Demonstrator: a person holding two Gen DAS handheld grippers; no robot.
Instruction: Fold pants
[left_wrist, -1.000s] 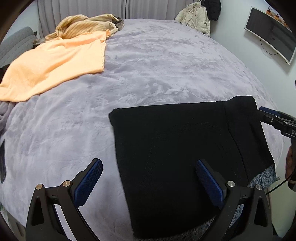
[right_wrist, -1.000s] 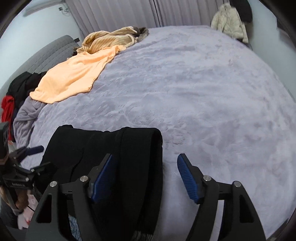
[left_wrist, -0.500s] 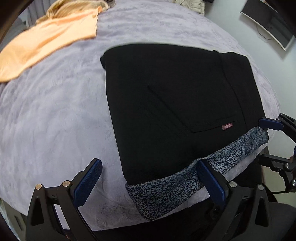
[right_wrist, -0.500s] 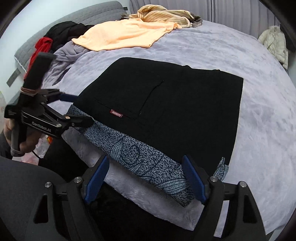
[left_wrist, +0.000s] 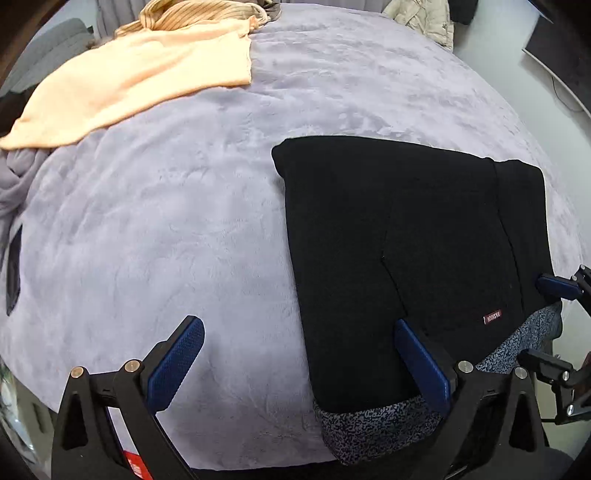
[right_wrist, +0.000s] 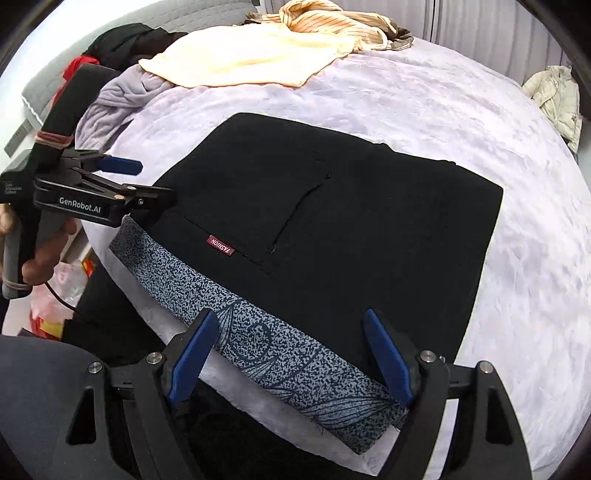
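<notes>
The black pants (left_wrist: 399, 240) lie folded flat on the lavender bed (left_wrist: 166, 229), their speckled grey-blue waistband (right_wrist: 258, 332) along the near bed edge. A red label (right_wrist: 220, 245) shows on the back pocket. My left gripper (left_wrist: 295, 369) is open and empty, hovering over the pants' left edge near the waistband; it also shows in the right wrist view (right_wrist: 147, 181). My right gripper (right_wrist: 291, 358) is open and empty, just above the waistband; it also shows in the left wrist view (left_wrist: 554, 317) at the pants' right corner.
An orange shirt (left_wrist: 140, 81) and a striped garment (left_wrist: 199, 14) lie at the bed's far left. A grey garment (right_wrist: 118, 96) and dark and red clothes (right_wrist: 110, 40) sit by the headboard. A cream jacket (right_wrist: 557, 96) hangs at the far right. A monitor (left_wrist: 554, 48) is on the wall.
Both grippers have pulled back and tilted, so the waistband and near bed edge came into view. The left view has since swung back up over the bed. The pants lie still.
</notes>
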